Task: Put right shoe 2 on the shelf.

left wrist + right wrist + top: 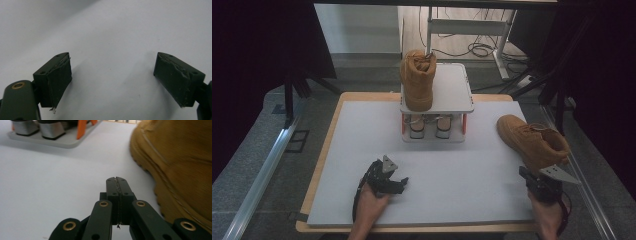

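One tan boot stands on top of a small white rack at the back of the table. A second tan boot lies on the white table top at the right. My right gripper sits just in front of that boot, shut with nothing between its jaws. In the right gripper view its jaws meet flat, and the boot rises close at the right without touching them. My left gripper rests at the front left, open and empty; its pads stand wide apart over bare table.
A pair of silver-heeled shoes sits on the rack's lower tier, also in the right gripper view. The table's wooden edge runs along the left. Metal rails and dark curtains flank the table, and a desk frame with cables stands behind.
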### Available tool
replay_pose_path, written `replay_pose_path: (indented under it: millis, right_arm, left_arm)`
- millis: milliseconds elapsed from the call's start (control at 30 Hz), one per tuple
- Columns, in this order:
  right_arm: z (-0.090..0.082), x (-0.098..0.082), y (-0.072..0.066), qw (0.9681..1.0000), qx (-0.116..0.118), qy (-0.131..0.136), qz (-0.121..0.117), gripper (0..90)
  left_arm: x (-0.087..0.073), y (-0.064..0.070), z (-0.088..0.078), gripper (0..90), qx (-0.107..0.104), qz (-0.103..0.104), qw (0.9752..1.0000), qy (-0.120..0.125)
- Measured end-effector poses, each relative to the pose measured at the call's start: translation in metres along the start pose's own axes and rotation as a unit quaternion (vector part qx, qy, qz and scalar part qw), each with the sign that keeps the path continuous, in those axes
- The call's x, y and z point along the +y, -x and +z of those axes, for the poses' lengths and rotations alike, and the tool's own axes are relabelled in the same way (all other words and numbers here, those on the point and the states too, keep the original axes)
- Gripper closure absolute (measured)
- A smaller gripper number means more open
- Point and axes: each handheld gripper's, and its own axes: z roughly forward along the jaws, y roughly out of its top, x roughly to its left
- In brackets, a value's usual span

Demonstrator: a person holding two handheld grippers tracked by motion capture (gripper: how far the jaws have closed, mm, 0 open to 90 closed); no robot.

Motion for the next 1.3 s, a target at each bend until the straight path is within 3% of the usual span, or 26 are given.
replay_pose_path:
  millis: [400,800,1300]
  right_arm:
    - [-0.018,-0.017,0.032,0.9981,-0.056,-0.007,0.027,89.6]
    - [-0.029,-0.026,0.064,0.9923,-0.112,-0.002,0.053,89.6]
    - [-0.023,-0.027,0.085,0.9876,-0.144,-0.008,0.061,89.7]
  left_arm:
    - [0.0,0.0,0.0,14.6,-0.001,-0.001,1.0,0.0]
    - [0.0,0.0,0.0,14.6,-0.002,-0.003,1.0,0.0]
    - [0.0,0.0,0.0,14.6,-0.002,-0.003,1.0,0.0]
